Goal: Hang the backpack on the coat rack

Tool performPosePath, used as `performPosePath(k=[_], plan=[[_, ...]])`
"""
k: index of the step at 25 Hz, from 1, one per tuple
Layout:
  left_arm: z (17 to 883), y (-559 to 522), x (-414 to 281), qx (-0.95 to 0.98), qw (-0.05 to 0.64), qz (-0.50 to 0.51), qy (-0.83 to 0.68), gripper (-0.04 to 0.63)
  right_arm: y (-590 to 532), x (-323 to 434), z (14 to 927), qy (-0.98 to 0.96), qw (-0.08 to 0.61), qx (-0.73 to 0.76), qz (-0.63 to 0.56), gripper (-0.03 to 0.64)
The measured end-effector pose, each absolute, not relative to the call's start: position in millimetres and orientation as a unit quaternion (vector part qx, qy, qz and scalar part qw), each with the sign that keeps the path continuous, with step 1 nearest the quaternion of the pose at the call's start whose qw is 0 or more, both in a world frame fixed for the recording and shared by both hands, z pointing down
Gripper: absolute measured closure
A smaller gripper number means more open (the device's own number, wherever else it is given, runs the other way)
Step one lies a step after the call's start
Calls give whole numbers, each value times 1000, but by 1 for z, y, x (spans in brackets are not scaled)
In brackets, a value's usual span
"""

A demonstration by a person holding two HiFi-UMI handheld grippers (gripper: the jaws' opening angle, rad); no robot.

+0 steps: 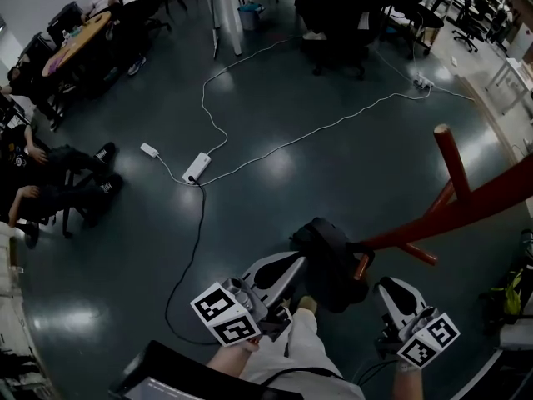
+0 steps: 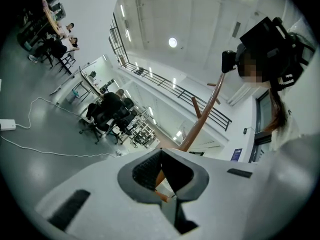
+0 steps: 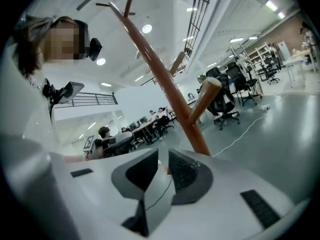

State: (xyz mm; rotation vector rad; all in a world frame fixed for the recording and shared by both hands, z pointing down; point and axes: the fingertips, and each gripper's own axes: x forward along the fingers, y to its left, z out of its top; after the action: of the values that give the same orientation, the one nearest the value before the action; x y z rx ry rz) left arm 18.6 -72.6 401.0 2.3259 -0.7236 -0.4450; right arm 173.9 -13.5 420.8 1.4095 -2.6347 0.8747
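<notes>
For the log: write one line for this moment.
backpack at coat rack base, not hung; left gripper open; right gripper open

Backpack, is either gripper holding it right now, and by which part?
Neither. The left gripper and right gripper both have jaws apart, nothing between them; the backpack sits by the coat rack.

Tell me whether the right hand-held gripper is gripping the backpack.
No. In its own view the right hand-held gripper has its jaws apart with nothing held between them.
</notes>
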Motion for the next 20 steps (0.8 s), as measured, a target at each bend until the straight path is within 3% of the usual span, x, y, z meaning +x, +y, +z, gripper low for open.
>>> performPosePath(k=[5, 20], plan=[[379, -80, 31, 893, 313, -186, -263, 586, -12, 158, 382, -874, 44, 430, 221, 555], [323, -87, 41, 907, 280, -215, -231, 586, -5, 129, 309, -897, 46, 420, 128, 583]])
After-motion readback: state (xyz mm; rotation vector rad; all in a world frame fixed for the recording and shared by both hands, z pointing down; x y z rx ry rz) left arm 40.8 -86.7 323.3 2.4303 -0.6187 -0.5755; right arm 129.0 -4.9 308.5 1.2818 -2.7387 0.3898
